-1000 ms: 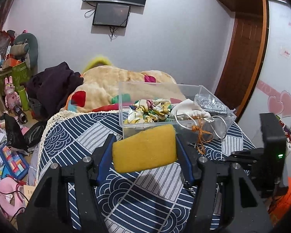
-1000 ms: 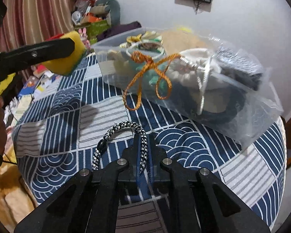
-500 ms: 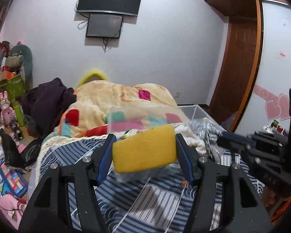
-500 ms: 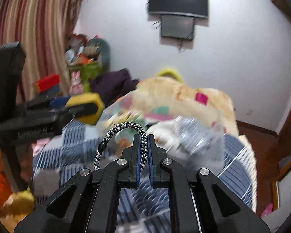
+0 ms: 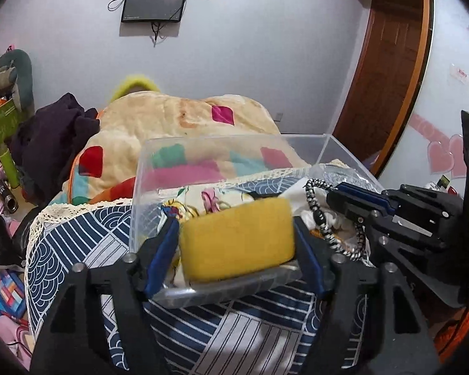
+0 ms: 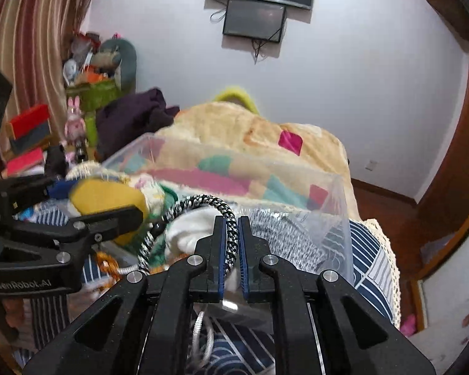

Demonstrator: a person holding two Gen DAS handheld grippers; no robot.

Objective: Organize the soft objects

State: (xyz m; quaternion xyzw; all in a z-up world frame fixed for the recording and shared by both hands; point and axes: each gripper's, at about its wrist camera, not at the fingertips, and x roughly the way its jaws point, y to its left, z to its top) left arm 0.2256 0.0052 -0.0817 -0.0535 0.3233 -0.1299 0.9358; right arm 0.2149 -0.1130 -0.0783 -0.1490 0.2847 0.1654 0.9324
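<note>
Item one: my left tongs (image 5: 236, 240), clamped on a yellow sponge (image 5: 237, 239), one blue pad against each short end. The sponge hung over the near wall of the clear plastic bin (image 5: 159, 156), at about rim height, above the soft things inside.

Item two: my right tongs (image 6: 231, 243), nearly closed, pinching a black-and-white braided cord loop (image 6: 203, 206). The free part of the loop arched up and to the left from the pads, then hung down over the bin's contents. In the left wrist view the same tongs came in from the right over the bin, the cord dangling from their tips just right of the sponge.

Item three: the bin's contents. A floral-printed cloth (image 5: 209, 197) at the left, a white fabric piece (image 6: 194, 225) near the middle, a grey speckled piece (image 6: 284, 231) at the right, and an orange cord (image 6: 106, 261) low at the near edge.

Item four: the bench (image 5: 78, 243), covered by a navy and white patterned cloth with a lace border; the bin stood on it.

Item five, far side: a beige quilt (image 5: 178, 118) with coloured patches, heaped behind the bin; a dark purple garment (image 5: 53, 128) to its left; two screens (image 6: 256, 15) on the white wall
</note>
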